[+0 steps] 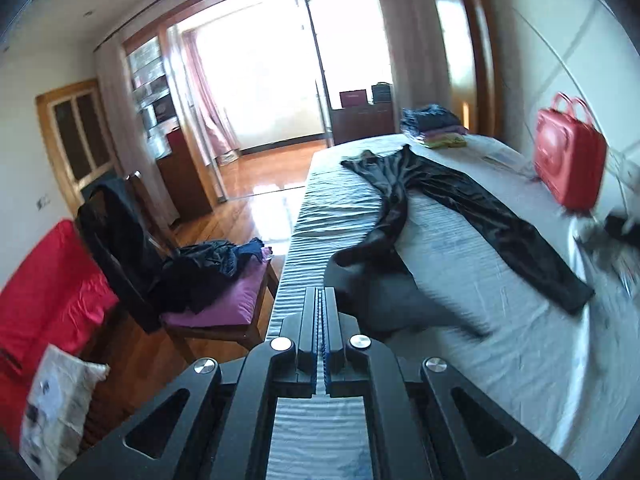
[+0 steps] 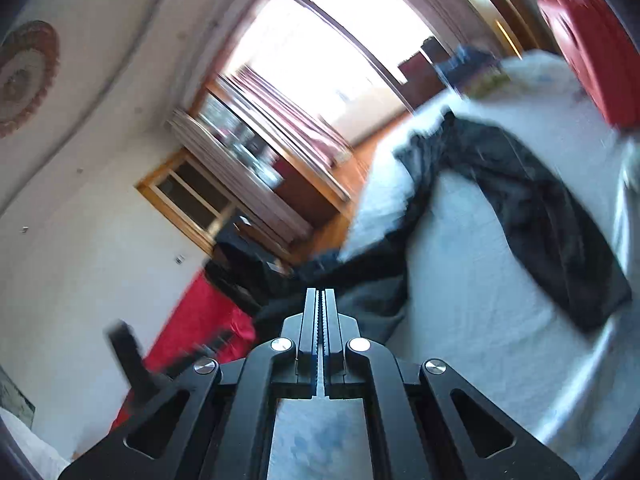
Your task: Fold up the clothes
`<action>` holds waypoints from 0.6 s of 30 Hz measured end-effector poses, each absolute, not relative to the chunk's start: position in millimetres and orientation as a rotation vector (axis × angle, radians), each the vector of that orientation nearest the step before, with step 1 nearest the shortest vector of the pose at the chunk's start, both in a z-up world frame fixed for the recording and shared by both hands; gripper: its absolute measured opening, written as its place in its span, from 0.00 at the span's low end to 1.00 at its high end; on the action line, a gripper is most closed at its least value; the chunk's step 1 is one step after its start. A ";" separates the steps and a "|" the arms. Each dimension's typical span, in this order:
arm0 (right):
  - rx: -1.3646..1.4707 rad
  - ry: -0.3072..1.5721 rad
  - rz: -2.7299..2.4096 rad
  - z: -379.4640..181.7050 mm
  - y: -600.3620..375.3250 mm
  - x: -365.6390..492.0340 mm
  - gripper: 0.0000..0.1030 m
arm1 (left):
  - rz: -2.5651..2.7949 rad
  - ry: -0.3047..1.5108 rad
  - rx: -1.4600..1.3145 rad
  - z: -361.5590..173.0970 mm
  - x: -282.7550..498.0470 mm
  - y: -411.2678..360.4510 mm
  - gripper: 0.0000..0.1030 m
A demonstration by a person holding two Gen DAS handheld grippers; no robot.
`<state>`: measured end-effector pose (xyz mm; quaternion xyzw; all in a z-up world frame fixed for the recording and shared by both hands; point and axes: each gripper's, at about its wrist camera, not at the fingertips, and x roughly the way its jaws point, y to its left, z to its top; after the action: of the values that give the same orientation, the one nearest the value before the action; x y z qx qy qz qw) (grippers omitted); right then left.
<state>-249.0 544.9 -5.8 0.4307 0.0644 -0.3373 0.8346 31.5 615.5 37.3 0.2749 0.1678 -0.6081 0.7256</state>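
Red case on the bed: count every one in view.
1. The red case stands upright on the bed, far right, beyond the black trousers. More may be hidden.

Daylight pours in from the big window (image 1: 276, 64) at the far end of the room, blown out to plain white in both views — no detail survives in the panes. It throws a bright glare patch on the polished wooden floor (image 1: 260, 184) just beyond the bed's far corner. The left wrist view is fairly sharp in the middle, though the red case (image 1: 568, 160) and the clutter near the bed's right edge are smeared. The right wrist view is tilted and blurred nearly throughout (the dark trousers (image 2: 532, 200) are streaked, edges lost). Both pictures bend strongly toward the rim, with black vignette in the corners. The walls stay evenly lit — shadows are soft.
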 end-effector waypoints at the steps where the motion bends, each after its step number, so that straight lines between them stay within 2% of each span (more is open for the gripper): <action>1: 0.919 0.189 -0.720 -17.3 546.4 -242.7 0.01 | -1.362 0.370 0.628 31.4 26.5 621.4 0.00; 6: 0.938 0.440 -0.741 -72.6 551.3 -211.2 0.01 | -1.389 0.480 0.698 -13.1 32.8 608.4 0.00; 13: 0.845 0.596 -0.699 -96.4 528.8 -155.3 0.04 | -1.404 0.676 0.738 -64.4 71.6 575.3 0.02; 15: 0.821 0.626 -0.686 -101.5 525.1 -136.0 0.10 | -1.407 0.732 0.749 -79.0 82.7 565.8 0.02; 17: 0.801 0.655 -0.681 -107.5 521.7 -117.4 0.23 | -1.409 0.789 0.760 -93.7 93.8 556.3 0.04; 18: 0.790 0.671 -0.689 -110.0 519.4 -108.1 0.27 | -1.410 0.817 0.765 -101.0 99.3 551.6 0.08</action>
<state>-108.1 519.4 -110.0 0.3698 0.3145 -0.3227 0.8125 99.3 551.6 -101.0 0.3330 0.3556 -0.6135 0.6215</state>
